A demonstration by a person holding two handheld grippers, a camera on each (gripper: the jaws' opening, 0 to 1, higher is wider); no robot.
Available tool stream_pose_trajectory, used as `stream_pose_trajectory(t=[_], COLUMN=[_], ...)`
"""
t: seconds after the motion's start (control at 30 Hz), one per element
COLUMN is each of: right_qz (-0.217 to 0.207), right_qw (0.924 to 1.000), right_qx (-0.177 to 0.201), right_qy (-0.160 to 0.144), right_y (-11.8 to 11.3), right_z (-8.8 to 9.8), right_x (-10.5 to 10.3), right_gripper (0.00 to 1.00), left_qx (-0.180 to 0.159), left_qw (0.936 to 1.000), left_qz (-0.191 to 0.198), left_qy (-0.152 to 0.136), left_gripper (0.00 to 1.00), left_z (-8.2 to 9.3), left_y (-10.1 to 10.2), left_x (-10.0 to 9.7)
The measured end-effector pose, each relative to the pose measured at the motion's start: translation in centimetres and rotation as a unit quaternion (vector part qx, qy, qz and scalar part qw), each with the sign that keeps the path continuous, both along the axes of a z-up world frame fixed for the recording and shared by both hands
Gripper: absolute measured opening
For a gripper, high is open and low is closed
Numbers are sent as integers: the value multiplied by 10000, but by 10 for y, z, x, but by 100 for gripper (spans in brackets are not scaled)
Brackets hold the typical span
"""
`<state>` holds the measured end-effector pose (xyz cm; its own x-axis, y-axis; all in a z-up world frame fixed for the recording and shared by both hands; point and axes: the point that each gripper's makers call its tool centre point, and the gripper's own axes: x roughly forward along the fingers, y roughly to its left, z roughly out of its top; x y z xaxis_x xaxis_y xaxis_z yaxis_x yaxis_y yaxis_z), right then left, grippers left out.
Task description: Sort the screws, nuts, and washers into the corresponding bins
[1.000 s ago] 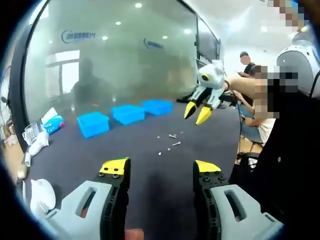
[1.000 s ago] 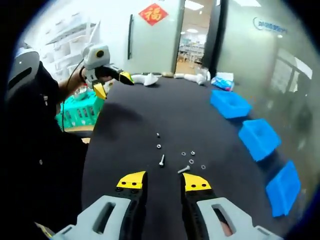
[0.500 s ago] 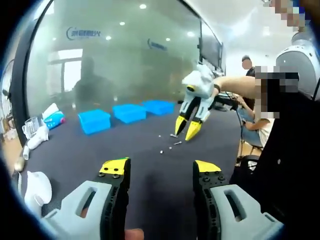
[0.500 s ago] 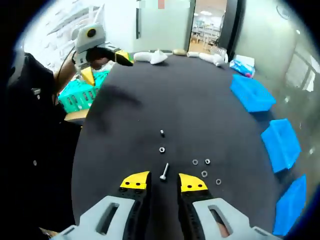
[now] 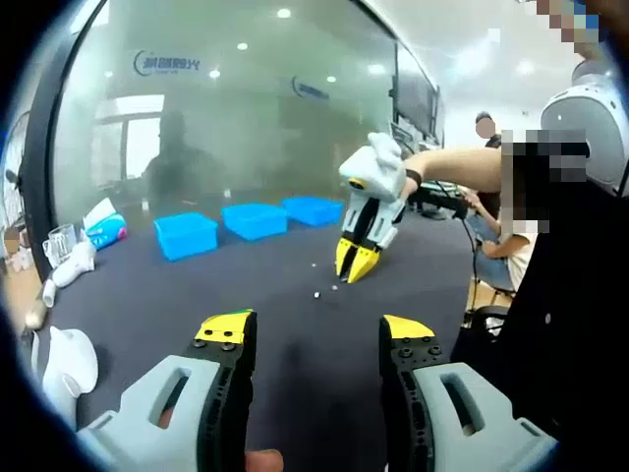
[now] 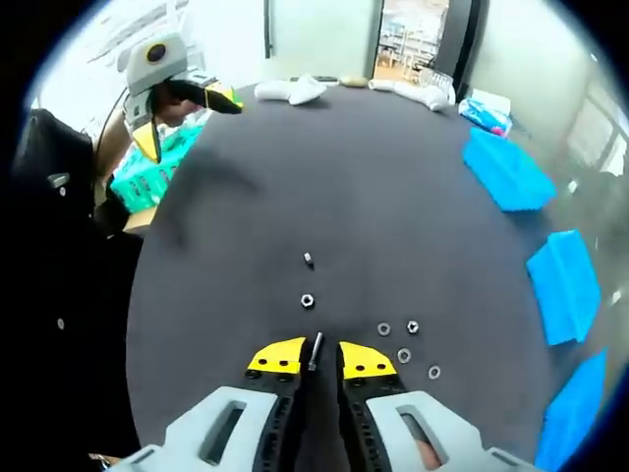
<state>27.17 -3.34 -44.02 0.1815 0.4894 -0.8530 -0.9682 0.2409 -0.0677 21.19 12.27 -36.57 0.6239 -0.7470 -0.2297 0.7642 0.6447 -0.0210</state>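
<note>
The dark tabletop takes up most of the right gripper view, with a wide bare stretch across the centre and upper half of the frame. Its far edge, at the top of the frame, carries white items and a blue-and-pink packet. Its left edge runs down the left of the frame, with a green basket just beyond it.

Three blue bins line the right edge of the frame, one above another, well apart from the small parts. In the left gripper view the same bins sit in a row at mid-left, before a glass wall; open tabletop lies between them and the lower frame.

The left tongs stand wide open at the bottom of the left gripper view, holding nothing. In the right gripper view the left tongs appear at upper left, over the table edge.

The right tongs are at lower centre of the right gripper view, jaws narrowed nearly together around a screw; whether they press on it cannot be told. In the left gripper view the right tongs show at centre, tips pointing down at the tabletop.

A nut lies just above the screw, and a second small screw above that. Washers and nuts lie scattered to the lower right of centre, near the tongs.
</note>
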Motion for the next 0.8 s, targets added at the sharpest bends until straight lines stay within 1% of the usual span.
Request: stream_pose_trajectory(t=[0.07,0.13,0.27,0.37,0.43,0.5,0.63,0.8], right_qz=[15,11,82,23,-14,-55,-220,-553], right_qw=[9999,9999,9993,9994,9997,9996,9990,9955], right_qx=[-58,-82,-211,-187,-118,-43,265,706], right_qy=[-87,-90,-302,-283,-235,-262,-294,-323], right_y=[0,0,0,-1,-2,-5,-8,-21], right_z=[-1,-1,-1,-1,1,2,10,24], right_x=[0,-1,-3,-1,-2,-3,-4,-6], right_gripper=[5,1,1,1,1,1,1,1], left_qx=[5,8,17,14,11,4,-1,-13], left_qw=[10000,10000,10000,10000,10000,10000,10000,10000], left_qz=[5,2,-5,-4,-4,0,27,48], left_qy=[3,3,-12,-24,-38,-47,-51,-79], left_gripper=[49,49,49,49,49,49,49,49], left_z=[-1,-1,0,2,3,4,4,8], left_y=[0,0,-1,-1,-1,-1,0,0], left_x=[0,-1,-1,-1,-1,0,1,2])
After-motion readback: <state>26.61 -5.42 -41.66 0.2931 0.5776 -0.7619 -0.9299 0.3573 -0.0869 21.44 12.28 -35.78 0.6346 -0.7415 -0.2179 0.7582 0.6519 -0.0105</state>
